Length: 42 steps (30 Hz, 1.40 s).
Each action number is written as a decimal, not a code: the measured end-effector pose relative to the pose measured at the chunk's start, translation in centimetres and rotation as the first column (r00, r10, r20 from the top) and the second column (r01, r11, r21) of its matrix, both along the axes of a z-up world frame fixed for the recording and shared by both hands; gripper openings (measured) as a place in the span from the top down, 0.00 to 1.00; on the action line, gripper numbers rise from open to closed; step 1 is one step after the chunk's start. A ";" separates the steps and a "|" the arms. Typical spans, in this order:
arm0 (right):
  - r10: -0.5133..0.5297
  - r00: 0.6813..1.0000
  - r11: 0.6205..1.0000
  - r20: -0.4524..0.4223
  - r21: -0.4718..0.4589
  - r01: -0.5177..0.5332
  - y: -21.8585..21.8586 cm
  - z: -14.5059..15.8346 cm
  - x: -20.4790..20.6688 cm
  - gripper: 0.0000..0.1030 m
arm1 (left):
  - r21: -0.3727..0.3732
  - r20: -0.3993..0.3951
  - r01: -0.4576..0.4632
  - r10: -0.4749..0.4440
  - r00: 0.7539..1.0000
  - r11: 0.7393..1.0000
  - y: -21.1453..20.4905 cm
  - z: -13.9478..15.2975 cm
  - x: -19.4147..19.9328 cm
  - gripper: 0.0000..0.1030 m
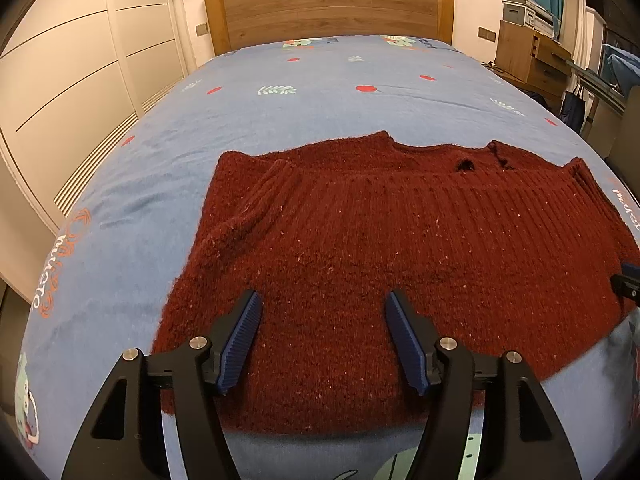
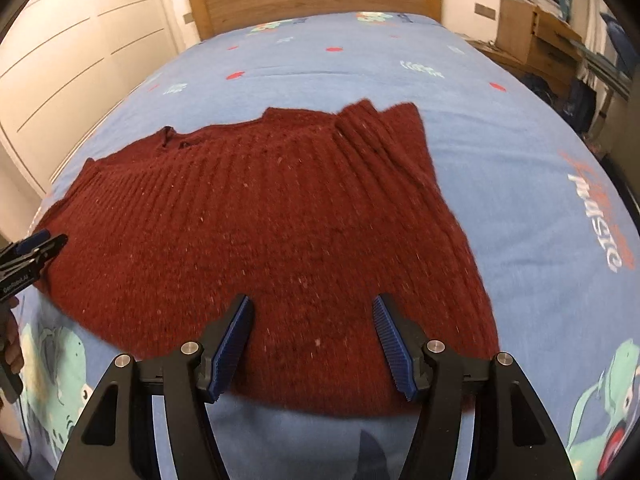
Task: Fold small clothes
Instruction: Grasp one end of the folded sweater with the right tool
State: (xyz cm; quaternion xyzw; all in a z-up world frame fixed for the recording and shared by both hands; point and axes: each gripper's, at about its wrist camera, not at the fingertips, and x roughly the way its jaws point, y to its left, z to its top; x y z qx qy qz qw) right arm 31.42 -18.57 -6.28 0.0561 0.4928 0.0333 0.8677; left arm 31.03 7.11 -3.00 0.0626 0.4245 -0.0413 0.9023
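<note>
A dark red knitted sweater (image 1: 360, 248) lies flat on the blue bedsheet, with both sleeves folded in over the body; it also shows in the right wrist view (image 2: 260, 216). My left gripper (image 1: 322, 300) is open and hovers over the near hem on the sweater's left half, holding nothing. My right gripper (image 2: 312, 304) is open over the near hem on the right half, also empty. The left gripper's tip shows at the left edge of the right wrist view (image 2: 44, 246), and the right gripper's tip at the right edge of the left wrist view (image 1: 626, 280).
The blue printed bedsheet (image 1: 320, 92) covers a wide bed with a wooden headboard (image 1: 328, 4) at the far end. White wardrobe doors (image 1: 72, 60) stand to the left. A wooden dresser (image 1: 532, 56) with boxes stands at the right.
</note>
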 end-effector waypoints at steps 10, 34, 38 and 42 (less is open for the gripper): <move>-0.085 0.996 0.994 -0.022 0.064 0.086 -1.9 0.6 -3.1 0.37 | -0.008 -0.013 -0.005 0.005 1.000 1.000 0.3 0.3 -1.4 0.41; -0.488 0.867 0.626 -0.096 0.654 0.425 -8.9 -2.9 -6.3 0.26 | -0.066 -0.077 -0.119 0.113 0.991 0.991 4.7 0.9 -7.6 0.41; -0.536 0.837 0.533 -0.110 0.725 0.436 -10.1 -3.5 -5.2 0.26 | -0.069 -0.081 -0.135 0.129 0.988 0.988 5.6 0.8 -7.8 0.41; -0.563 0.816 0.474 -0.131 0.758 0.448 -10.8 -3.9 -4.8 0.45 | -0.080 -0.084 -0.152 0.145 0.986 0.985 6.4 0.9 -7.6 0.41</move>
